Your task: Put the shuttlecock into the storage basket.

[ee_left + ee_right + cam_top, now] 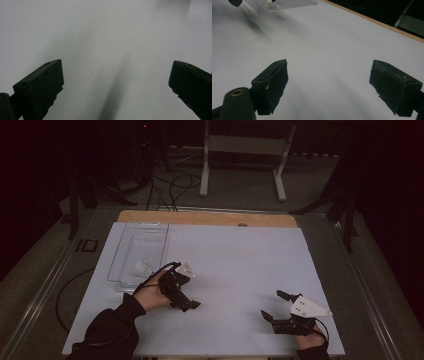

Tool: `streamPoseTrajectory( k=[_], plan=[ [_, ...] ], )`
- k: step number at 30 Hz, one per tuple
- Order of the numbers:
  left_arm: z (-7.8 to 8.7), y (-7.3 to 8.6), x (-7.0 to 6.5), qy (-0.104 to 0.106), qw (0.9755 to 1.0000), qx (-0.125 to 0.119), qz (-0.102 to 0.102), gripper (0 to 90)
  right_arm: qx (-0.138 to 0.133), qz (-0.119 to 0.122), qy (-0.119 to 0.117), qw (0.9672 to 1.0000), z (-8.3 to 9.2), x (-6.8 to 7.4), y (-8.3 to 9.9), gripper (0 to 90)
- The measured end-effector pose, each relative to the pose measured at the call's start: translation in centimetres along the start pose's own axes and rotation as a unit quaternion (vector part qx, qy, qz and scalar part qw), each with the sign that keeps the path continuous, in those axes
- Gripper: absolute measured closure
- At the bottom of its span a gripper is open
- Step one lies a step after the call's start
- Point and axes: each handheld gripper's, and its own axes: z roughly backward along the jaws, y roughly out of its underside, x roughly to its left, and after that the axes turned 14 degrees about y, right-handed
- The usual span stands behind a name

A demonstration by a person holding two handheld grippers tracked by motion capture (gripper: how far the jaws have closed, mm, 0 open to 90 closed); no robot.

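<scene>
A white sheet (240, 265) covered the wooden table (210, 217) in a dark room with a metal frame (245, 157) behind. Both the left gripper (192, 305) and right gripper (272, 306) gaped wide, empty. What looked like a shuttlecock (143, 268) sat in the clear tray (135, 251) near the left gripper.

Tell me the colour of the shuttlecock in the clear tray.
White; the shuttlecock shows best in the high view, inside the clear tray.

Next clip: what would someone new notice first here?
A clear plastic tray at the table's far left with a small white shuttlecock in its near end. The left gripper sits just beside the tray, jaws open and empty; the right gripper rests open near the front right of the white table.
</scene>
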Motion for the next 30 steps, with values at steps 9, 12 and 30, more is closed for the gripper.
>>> streamPoseTrajectory(
  k=[9, 12, 30],
  plan=[
    [0.1, 1.6, -0.3, 0.0, 1.0, -0.002, -0.001, 0.4, 0.001, 0.0, 0.0, 1.0, 0.0, 0.0, 0.0, 14.9],
    [0.2, 2.1, -0.6, -0.004, 1.0, -0.003, 0.001, 0.4, 0.001, 0.0, -0.001, 1.0, 0.0, 0.0, 0.0, 14.9],
    [0.3, 4.8, -1.8, 0.001, 0.9998, -0.019, 0.003, 0.4, 0.002, 0.002, -0.001, 1.0, -0.1, 0.0, 0.0, 14.9]
  ],
)
